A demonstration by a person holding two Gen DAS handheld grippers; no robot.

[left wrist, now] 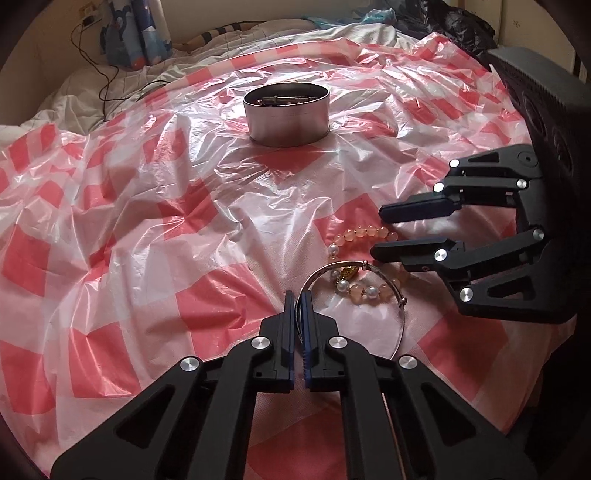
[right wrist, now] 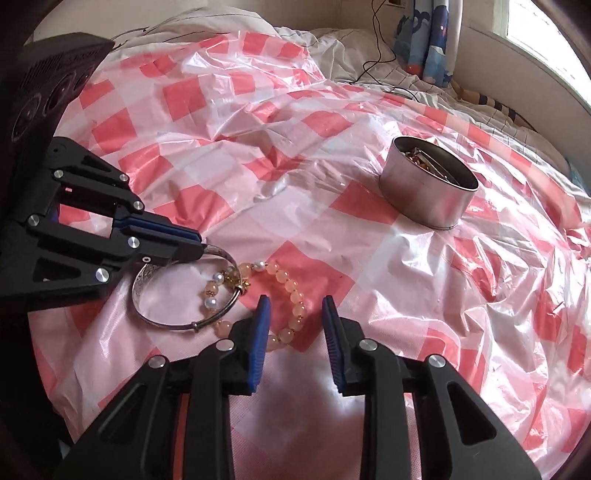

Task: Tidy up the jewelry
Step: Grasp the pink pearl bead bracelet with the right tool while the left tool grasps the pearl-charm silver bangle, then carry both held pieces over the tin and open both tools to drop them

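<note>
A silver bangle (left wrist: 400,295) (right wrist: 147,314) lies on the pink checked plastic sheet, overlapping a peach and pearl bead bracelet (left wrist: 365,291) (right wrist: 291,288). My left gripper (left wrist: 300,295) (right wrist: 197,247) is shut on the bangle's rim. My right gripper (right wrist: 295,306) (left wrist: 380,232) is open and straddles one side of the bead bracelet, low over it. A round metal tin (left wrist: 286,110) (right wrist: 428,188) with jewelry inside stands farther back on the sheet.
The sheet (left wrist: 147,221) is crumpled over a soft bed. White bedding, a black cable (left wrist: 107,85) and a blue patterned curtain (left wrist: 136,33) lie beyond. Dark clothing (left wrist: 461,22) sits at the far right.
</note>
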